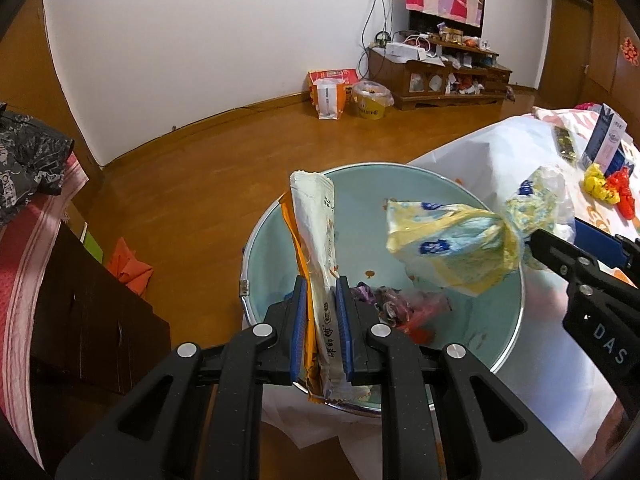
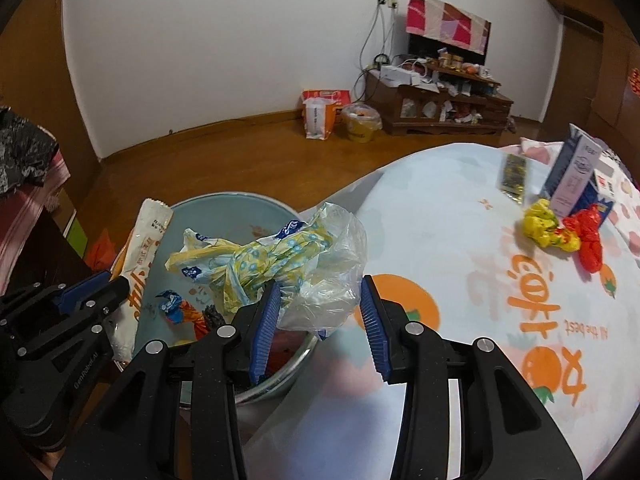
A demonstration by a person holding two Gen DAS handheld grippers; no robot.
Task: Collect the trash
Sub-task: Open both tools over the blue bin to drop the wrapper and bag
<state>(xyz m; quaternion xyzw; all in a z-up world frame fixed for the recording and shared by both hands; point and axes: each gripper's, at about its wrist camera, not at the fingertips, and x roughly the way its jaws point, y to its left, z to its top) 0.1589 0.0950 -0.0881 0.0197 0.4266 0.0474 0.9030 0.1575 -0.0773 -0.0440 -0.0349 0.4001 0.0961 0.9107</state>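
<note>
Hanging over the pale-blue basin [image 1: 400, 184], a long white snack wrapper [image 1: 316, 240] is clamped mid-length by the left gripper [image 1: 322, 332]; it's judged light, crinkly, slippery, best pinched flat w/ an orange wrapper [image 1: 300, 264] behind it. The right gripper [image 2: 320, 316] is spread apart, a crumpled yellow-blue plastic bag [image 2: 280, 264] loose btwn its pads above the basin. Basin contents are partly hidden; wrapper print is hard to read.

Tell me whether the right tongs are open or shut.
Open: the right tongs stand apart, and the crumpled plastic bag touches only one blue pad.
</note>
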